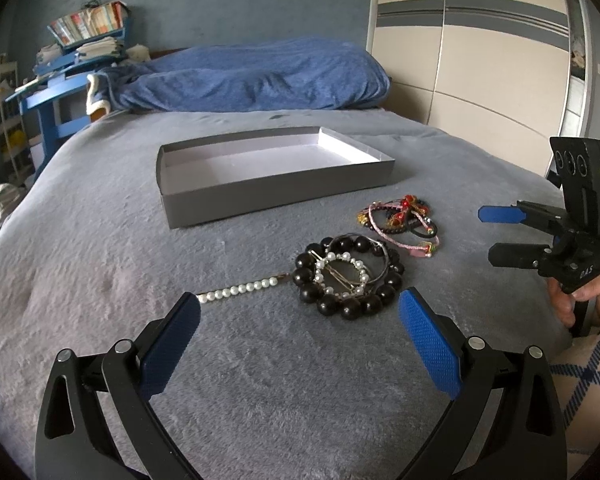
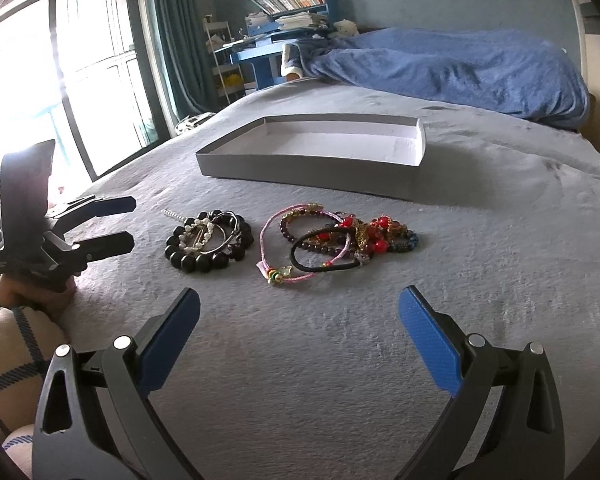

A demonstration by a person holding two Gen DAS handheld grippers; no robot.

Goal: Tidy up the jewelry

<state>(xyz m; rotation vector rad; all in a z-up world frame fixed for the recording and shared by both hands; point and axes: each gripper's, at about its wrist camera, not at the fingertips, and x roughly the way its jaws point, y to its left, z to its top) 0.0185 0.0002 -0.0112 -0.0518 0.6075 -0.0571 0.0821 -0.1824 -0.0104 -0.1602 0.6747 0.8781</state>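
While both claws hover above the grey blanket (image 1: 100, 248) of the bed, neither holds anything. From the left wrist view, the left claw (image 1: 300, 340) has its blue pads spread wide apart, and the black bead bracelet (image 1: 350, 276) lies just beyond them at about 1 o'clock. Inside that bracelet's ring sit a round pearl hair clip (image 1: 342, 272) and thin metal bangles (image 1: 374, 254), while a pearl hairpin (image 1: 240, 290) stretches out from it toward 9 o'clock. Farther off at 1 o'clock lies a tangled heap of bracelets and hair ties (image 1: 400, 222), with a pink cord bracelet (image 1: 408, 246) at its near edge. At 12 o'clock rests the shallow grey box (image 1: 276, 190), open and with nothing visible inside. At 3 o'clock the right claw (image 1: 492, 236), gripped by a hand (image 1: 572, 300), also shows its fingers parted. From the right wrist view, the right claw (image 2: 300, 340) gapes wide, the heap straight ahead at 12 o'clock.
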